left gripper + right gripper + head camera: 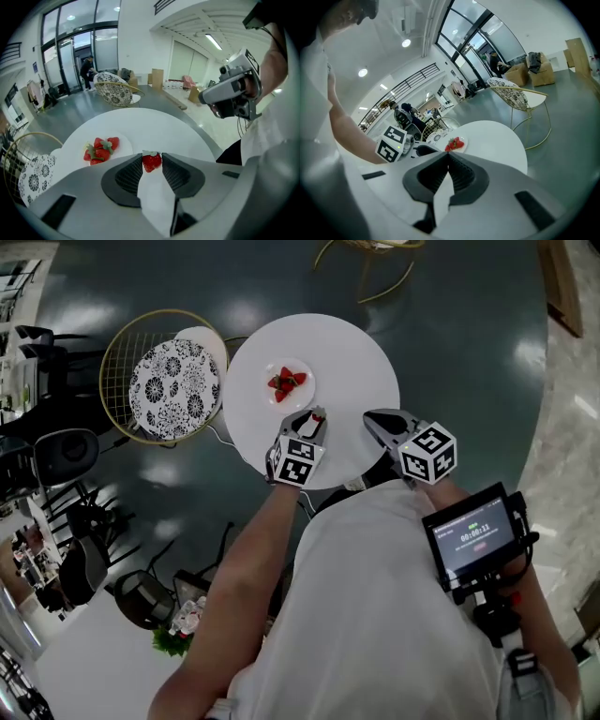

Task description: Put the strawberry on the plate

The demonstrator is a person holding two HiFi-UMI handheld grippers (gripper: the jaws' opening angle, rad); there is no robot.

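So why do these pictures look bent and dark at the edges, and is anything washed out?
Head view: dim overall, pale glare patches on the dark floor, white table brightest. Left gripper view: fisheye bend, black corners, yet the strawberry between the jaws is sharp. Right gripper view: same bend, ceiling lights blown out.

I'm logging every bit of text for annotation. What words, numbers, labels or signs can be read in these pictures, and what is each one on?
Screen by the person's right arm: lines of text and timer-like digits, too small to read.
Left marker cube and right marker cube: black-and-white square patterns only, no letters or numbers.
Nothing else shows readable text.
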